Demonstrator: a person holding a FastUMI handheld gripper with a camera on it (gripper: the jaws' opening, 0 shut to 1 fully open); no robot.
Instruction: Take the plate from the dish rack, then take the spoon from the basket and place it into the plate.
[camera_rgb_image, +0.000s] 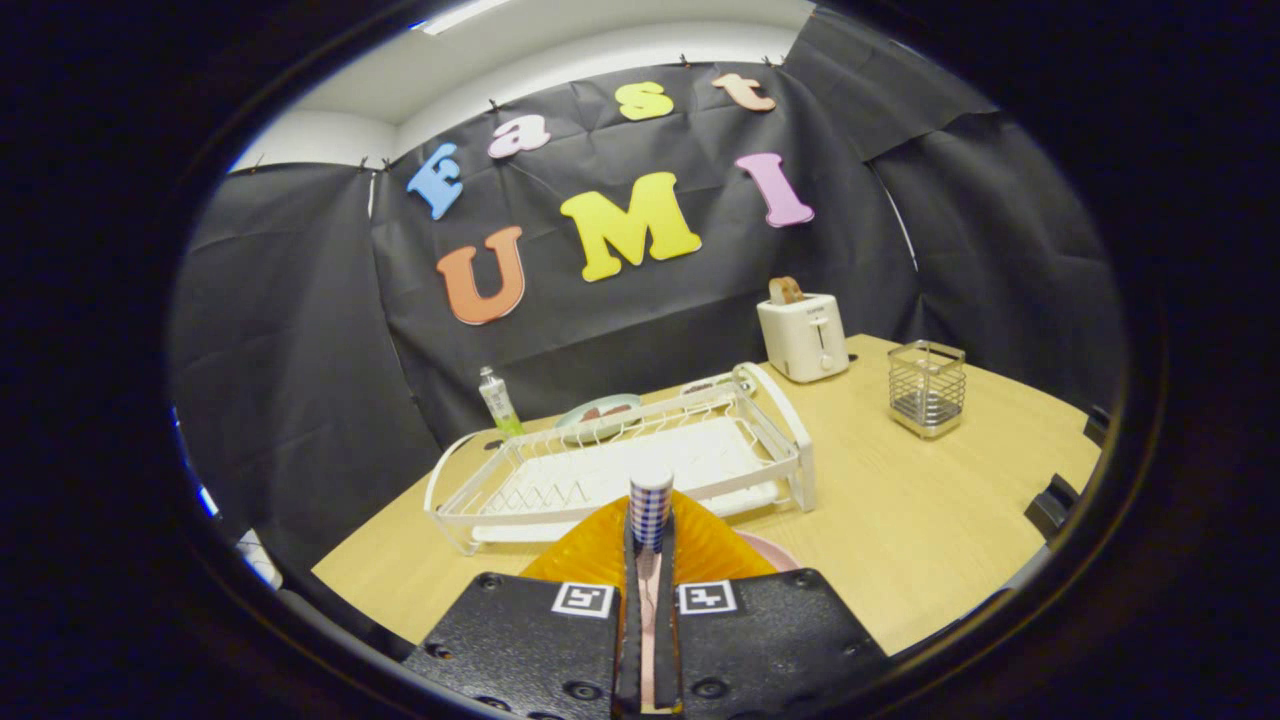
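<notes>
The gripper (650, 560) sits nearest the camera, its two fingers drawn close together on the handle of a spoon with a blue-and-white checked grip and a pale rounded end (651, 510), which stands up just ahead of the fingertips. Directly under the spoon, on the near side of the white wire dish rack (620, 470), lies an orange ridged plastic plate (700, 550) with a pink edge peeking out beside it. The rack looks empty, so the plate seems already taken out and set on the light wooden table (900, 520). Beyond the rack's far rail sit a greenish dish (598, 412) and a small clear bottle (497, 400); off the rack's right end stand a white toaster (803, 335) and, nearer, the square wire basket (927, 388), well apart from the rack. The step in hand appears to be laying the spoon into the plate. To do it well, the spoon should be lowered over the plate's centre, tipped toward flat, and released only once it rests on the ridged surface, so it neither bounces out nor nudges the plate against the rack.
</notes>
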